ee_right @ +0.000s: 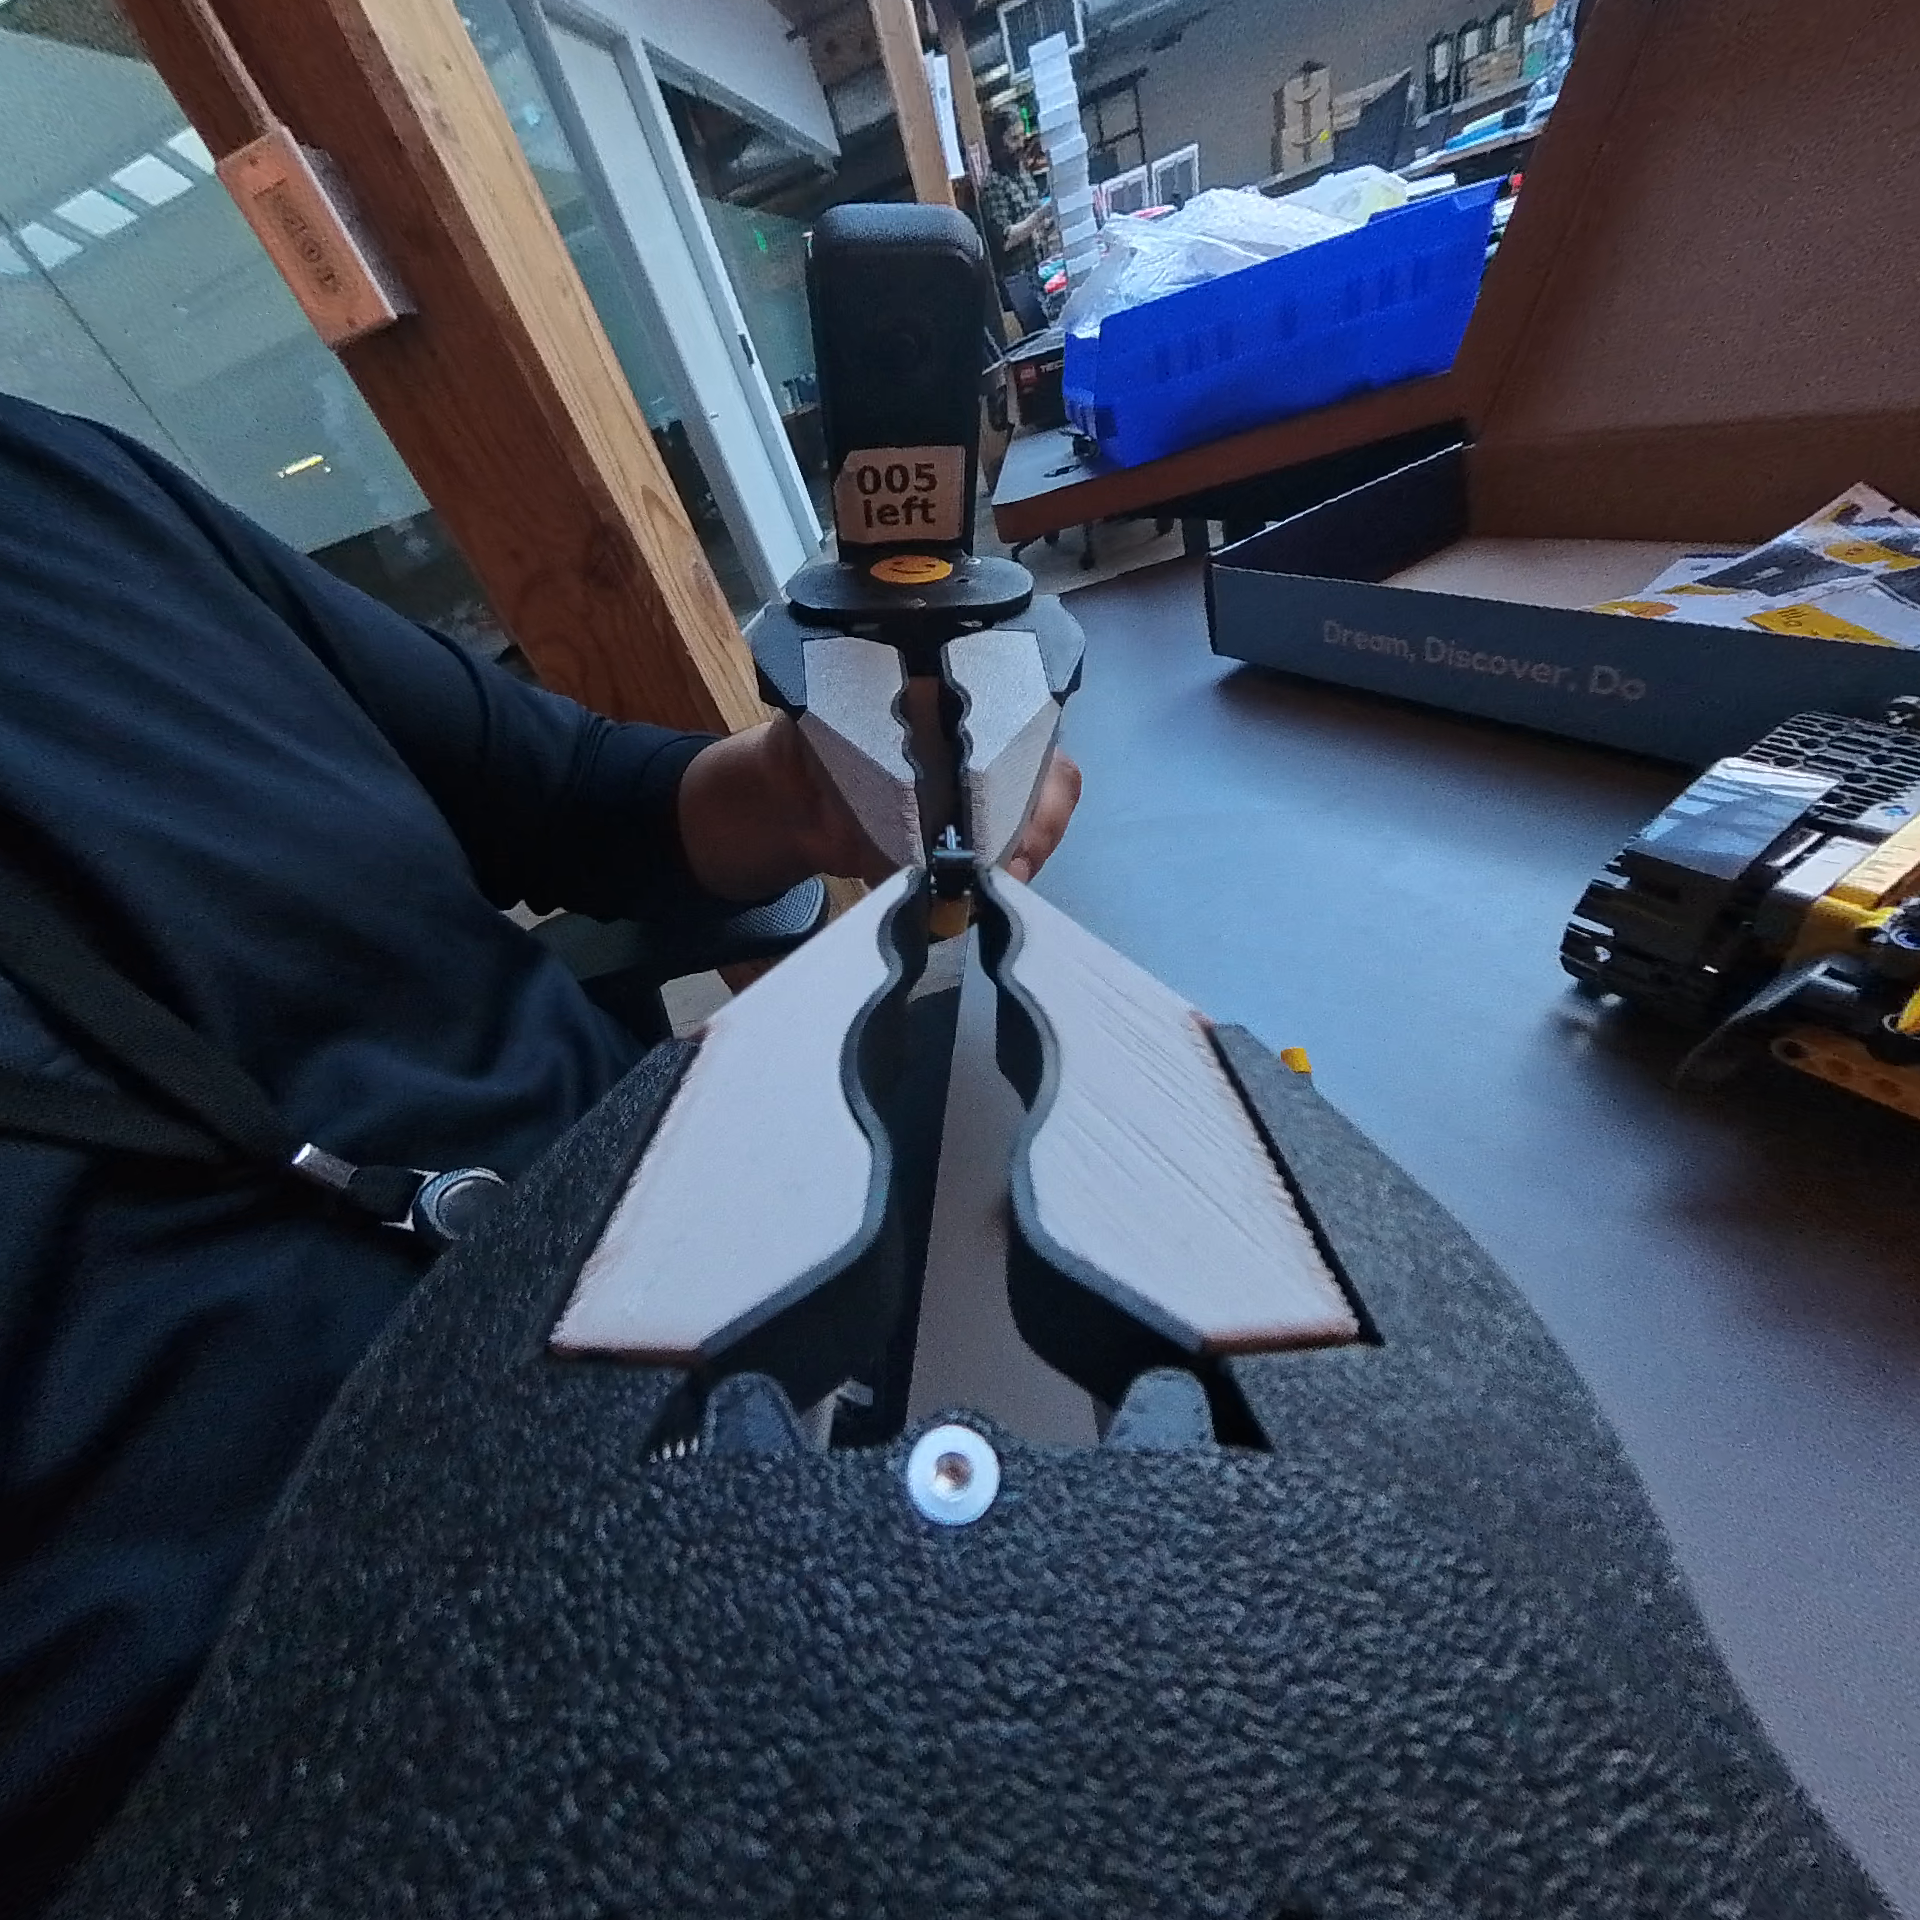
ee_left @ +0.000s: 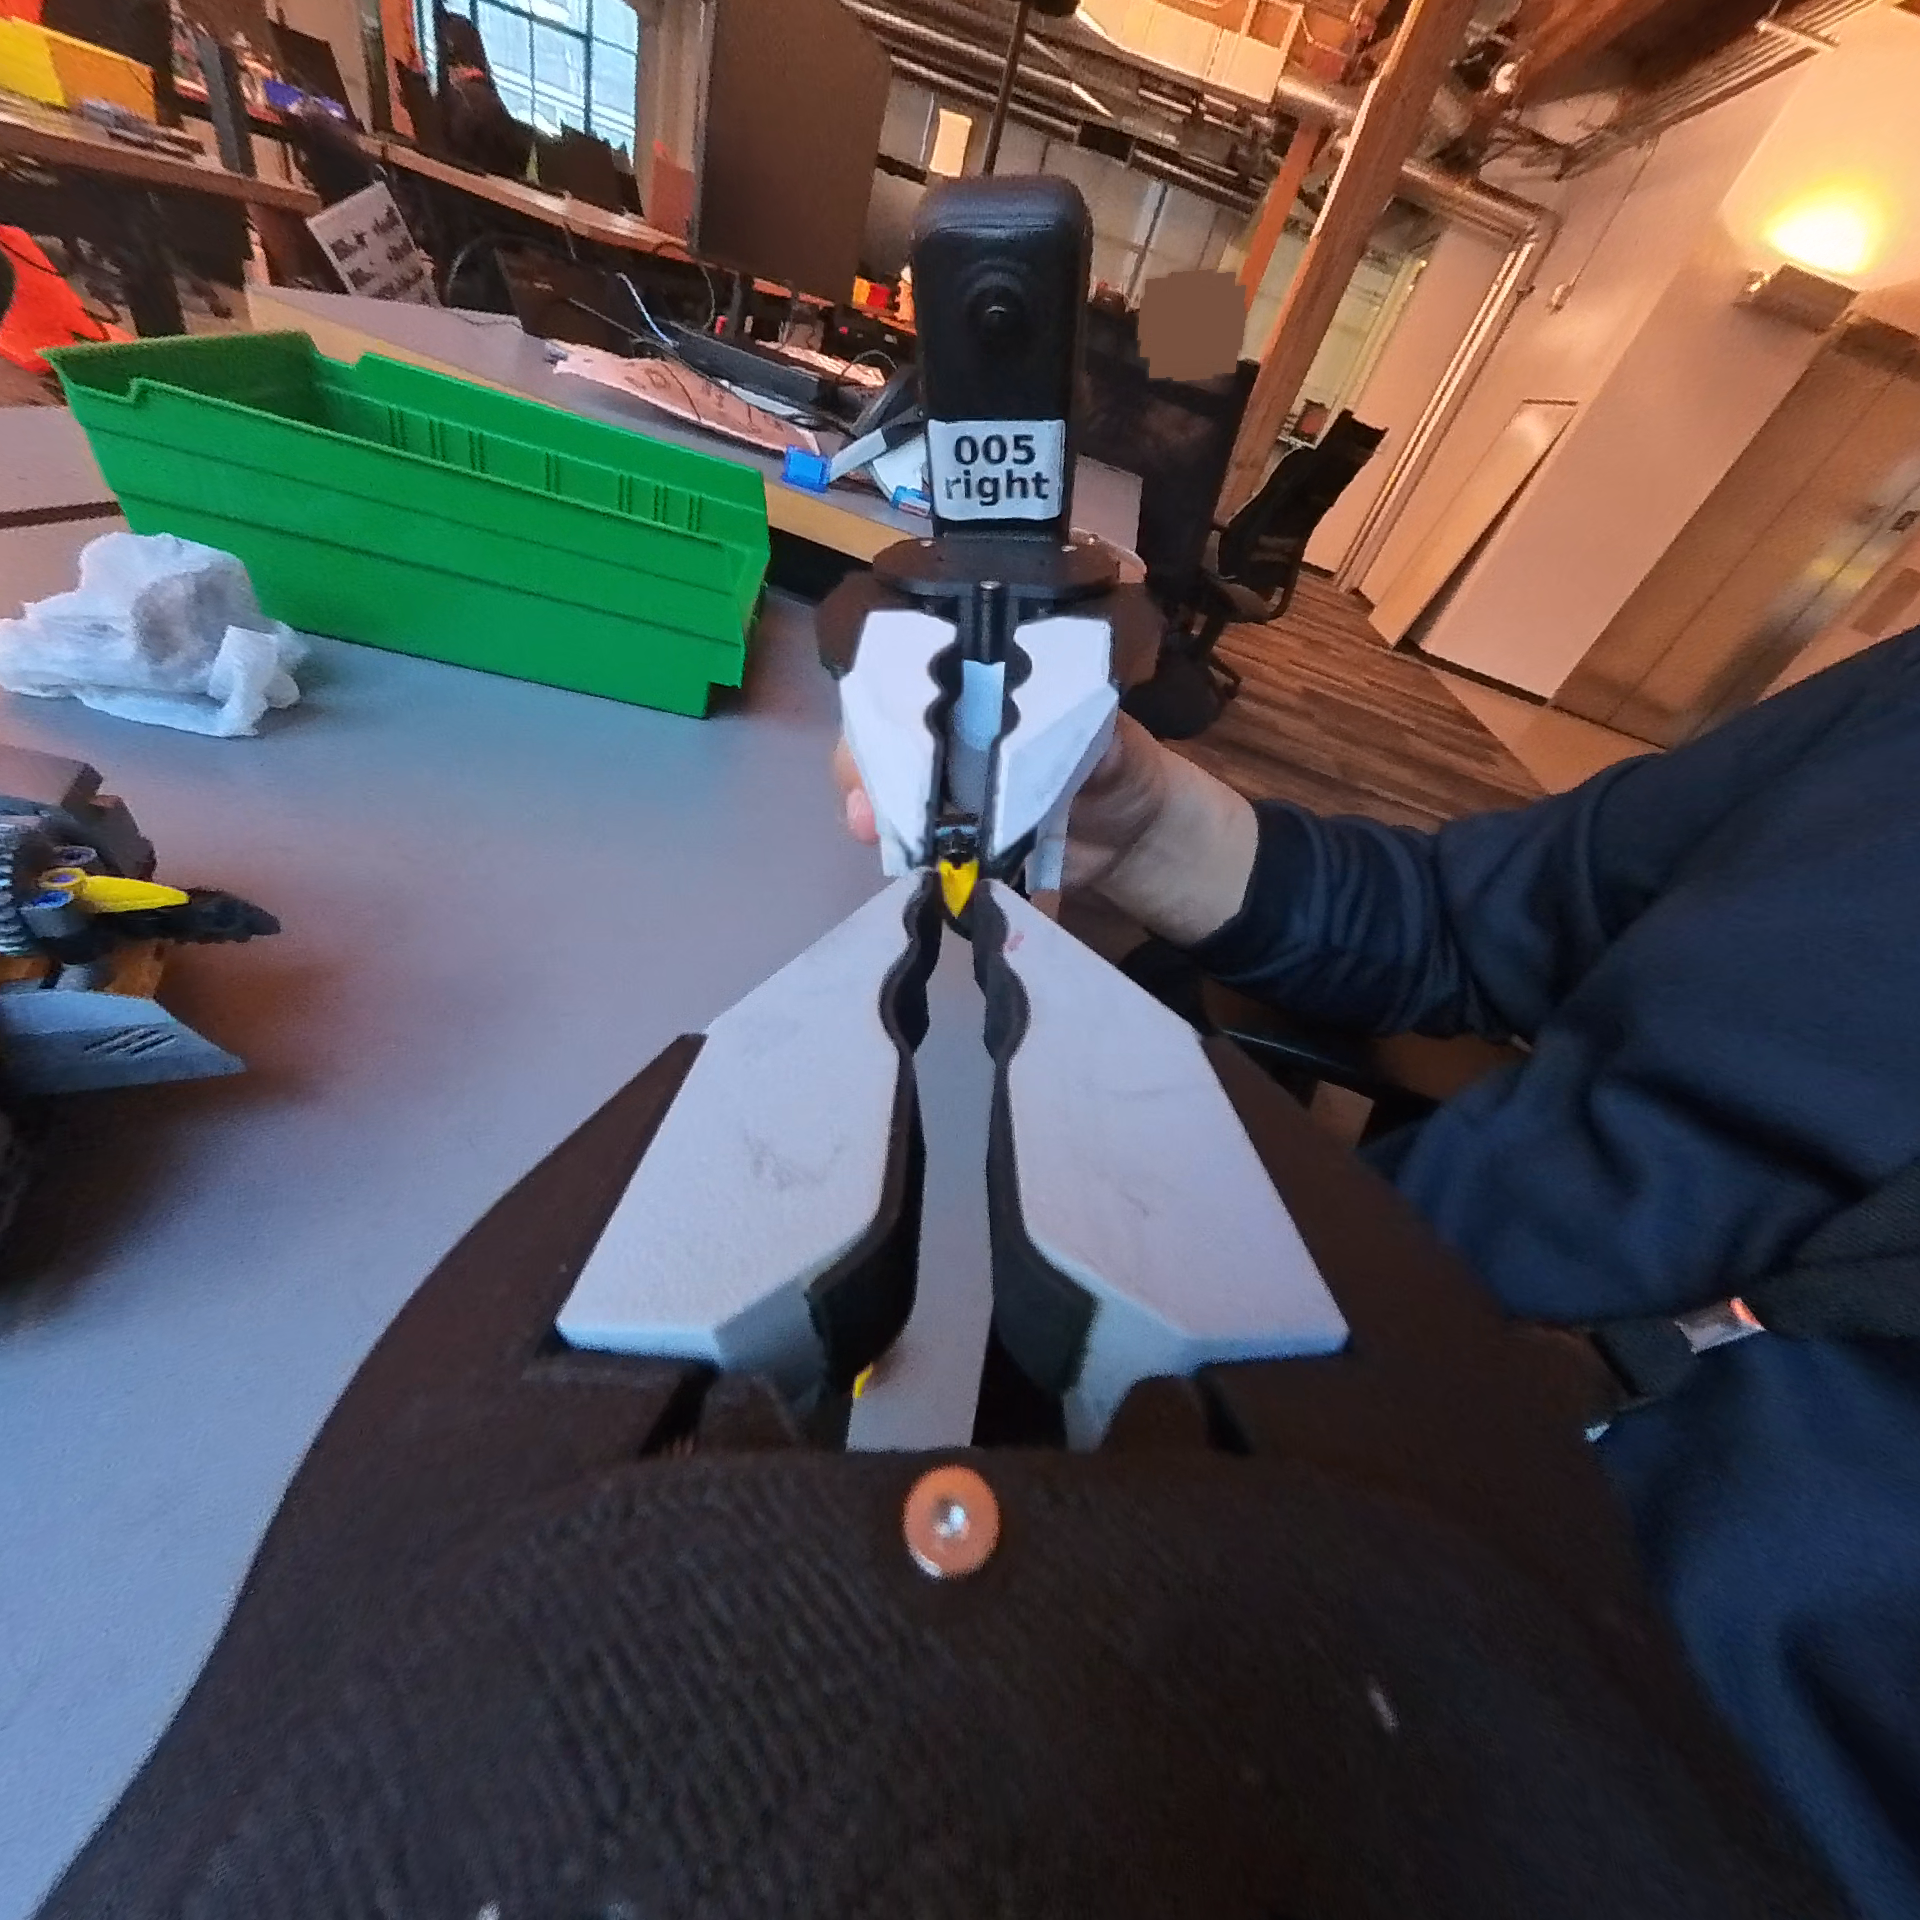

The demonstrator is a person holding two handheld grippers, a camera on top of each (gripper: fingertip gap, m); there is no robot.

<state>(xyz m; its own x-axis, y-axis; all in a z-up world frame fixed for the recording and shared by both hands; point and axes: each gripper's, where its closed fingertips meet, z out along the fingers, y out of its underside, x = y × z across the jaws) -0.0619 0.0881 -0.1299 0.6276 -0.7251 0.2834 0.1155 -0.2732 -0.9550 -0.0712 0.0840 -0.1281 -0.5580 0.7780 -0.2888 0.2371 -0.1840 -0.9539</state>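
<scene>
Here your two grippers meet tip to tip above the grey table (ee_left: 436, 935), with one small yellow-and-black piece (ee_left: 954, 891) caught between them. Your left gripper (ee_left: 951, 914) has its jaws drawn nearly together at the tips, pinching the yellow end of that piece, while a narrow gap stays open farther back along the fingers. Facing it, your right gripper (ee_right: 951, 883) is likewise closed at the tips on the same piece (ee_right: 950, 906), seen there as a black top over a yellow stub.

Going left to right in the left wrist view: a yellow-and-black brick-built vehicle (ee_left: 94, 956) sits at the table's left edge, crumpled white wrapping (ee_left: 145, 634) lies beyond it, and a green bin (ee_left: 416, 520) stands behind, well apart from the jaws. Bare tabletop lies between these and the grippers. To the right the table edge falls away to the floor, and your dark sleeve (ee_left: 1558, 935) fills that side.

In the right wrist view an open cardboard box (ee_right: 1455, 644) and the vehicle (ee_right: 1766, 904) stand to the right, across open tabletop.
</scene>
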